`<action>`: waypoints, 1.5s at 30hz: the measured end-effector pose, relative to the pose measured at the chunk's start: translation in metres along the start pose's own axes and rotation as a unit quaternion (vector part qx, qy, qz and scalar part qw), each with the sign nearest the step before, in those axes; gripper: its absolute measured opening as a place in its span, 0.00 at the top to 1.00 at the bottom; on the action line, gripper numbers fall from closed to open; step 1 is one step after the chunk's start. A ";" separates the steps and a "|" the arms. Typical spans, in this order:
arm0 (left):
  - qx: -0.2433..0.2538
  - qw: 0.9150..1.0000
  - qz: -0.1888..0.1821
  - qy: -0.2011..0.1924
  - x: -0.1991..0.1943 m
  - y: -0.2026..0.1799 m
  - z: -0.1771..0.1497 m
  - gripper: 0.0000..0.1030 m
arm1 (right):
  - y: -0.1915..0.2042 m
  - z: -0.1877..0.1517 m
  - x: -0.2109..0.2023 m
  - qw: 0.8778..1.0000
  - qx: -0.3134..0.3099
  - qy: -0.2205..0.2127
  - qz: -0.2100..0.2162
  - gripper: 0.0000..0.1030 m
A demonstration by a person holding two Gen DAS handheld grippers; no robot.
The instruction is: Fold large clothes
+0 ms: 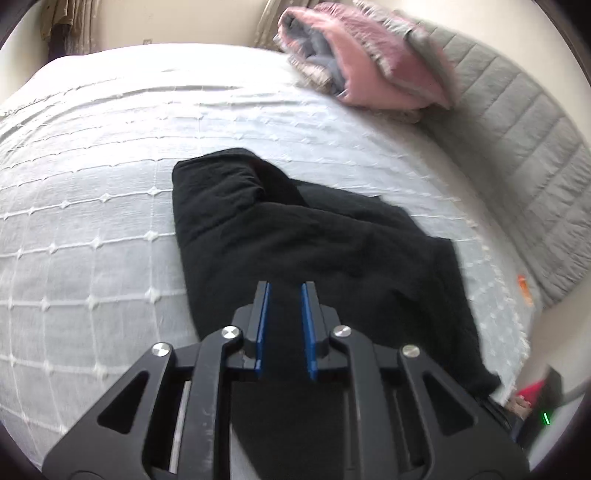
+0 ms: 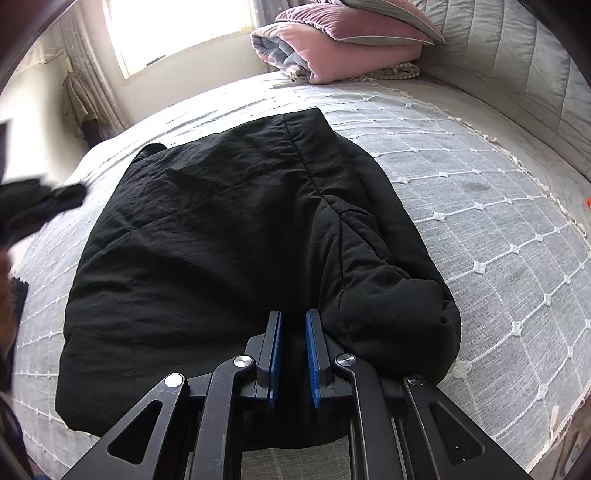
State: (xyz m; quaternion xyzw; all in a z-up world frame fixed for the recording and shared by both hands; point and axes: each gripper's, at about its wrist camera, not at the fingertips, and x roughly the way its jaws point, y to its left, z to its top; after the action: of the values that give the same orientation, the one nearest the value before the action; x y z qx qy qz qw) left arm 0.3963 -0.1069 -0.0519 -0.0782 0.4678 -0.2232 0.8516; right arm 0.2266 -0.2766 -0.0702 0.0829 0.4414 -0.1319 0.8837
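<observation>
A black padded jacket lies spread on the white quilted bed, with one sleeve folded in on its right side. My right gripper is at the jacket's near edge, its blue pads nearly together with black cloth between them. In the left wrist view the same jacket runs from the middle of the bed toward the lower right. My left gripper is over its near part, pads close, with dark cloth filling the narrow gap. This view is blurred by motion.
A folded pink and grey blanket with pillows lies at the head of the bed against a grey quilted headboard. A bright window is behind. A blurred dark shape sits at the left edge. A small orange thing lies by the bed's edge.
</observation>
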 end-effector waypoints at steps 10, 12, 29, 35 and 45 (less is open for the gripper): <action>-0.003 0.996 0.075 0.046 0.065 -0.006 -0.008 0.83 | 0.003 0.001 -0.001 1.000 -0.010 0.001 -0.002 0.89; -0.006 0.996 0.071 0.048 0.067 -0.006 -0.007 0.83 | 0.004 0.001 -0.001 1.000 -0.013 0.001 -0.004 0.89; -0.066 0.995 0.072 0.008 -0.004 0.022 -0.041 0.56 | 0.003 -0.001 -0.004 1.000 -0.022 -0.007 0.005 0.86; -0.111 0.994 -0.013 0.019 -0.040 0.046 -0.068 0.39 | -0.008 0.003 -0.024 0.997 0.001 -0.040 0.068 0.59; -0.158 0.981 -0.085 0.069 -0.022 0.059 -0.103 0.30 | -0.085 0.003 -0.050 0.973 0.162 -0.092 0.134 0.33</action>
State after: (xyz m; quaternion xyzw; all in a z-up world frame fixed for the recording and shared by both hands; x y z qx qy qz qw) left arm 0.3187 -0.0362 -0.1116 -0.2360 0.5462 -0.2230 0.7722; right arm 0.1742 -0.3502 -0.0304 0.2710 0.3160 -0.0889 0.9049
